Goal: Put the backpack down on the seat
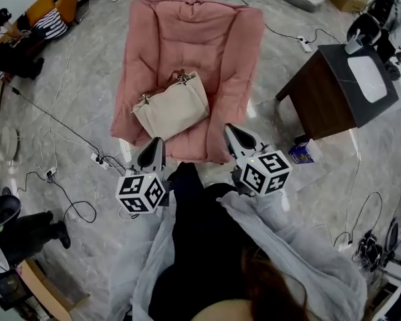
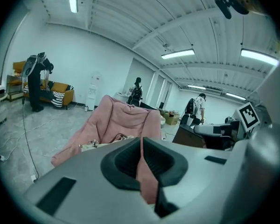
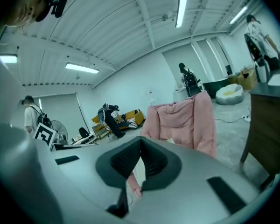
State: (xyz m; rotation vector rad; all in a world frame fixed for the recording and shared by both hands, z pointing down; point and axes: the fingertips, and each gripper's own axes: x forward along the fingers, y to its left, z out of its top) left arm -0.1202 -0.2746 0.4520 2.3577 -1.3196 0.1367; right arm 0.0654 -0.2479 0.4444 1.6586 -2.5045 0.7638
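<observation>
A cream backpack (image 1: 172, 107) with metal buckles lies on the seat of a pink padded armchair (image 1: 207, 45), towards its front left. Both grippers are held back from the chair's front edge, close to the person's body. My left gripper (image 1: 154, 146) is shut with nothing in it, just short of the backpack's near corner. My right gripper (image 1: 235, 134) is also shut and holds nothing, off the seat's front right corner. In the left gripper view the closed jaws (image 2: 141, 143) point at the chair (image 2: 123, 120), with the backpack (image 2: 95, 145) showing just above them. In the right gripper view the chair (image 3: 186, 120) stands ahead.
A dark wooden table (image 1: 334, 89) stands right of the chair, with a blue box (image 1: 304, 152) on the floor by it. A power strip and cables (image 1: 97, 159) run across the floor at the left. A yellow sofa (image 1: 50, 5) and other people are farther off.
</observation>
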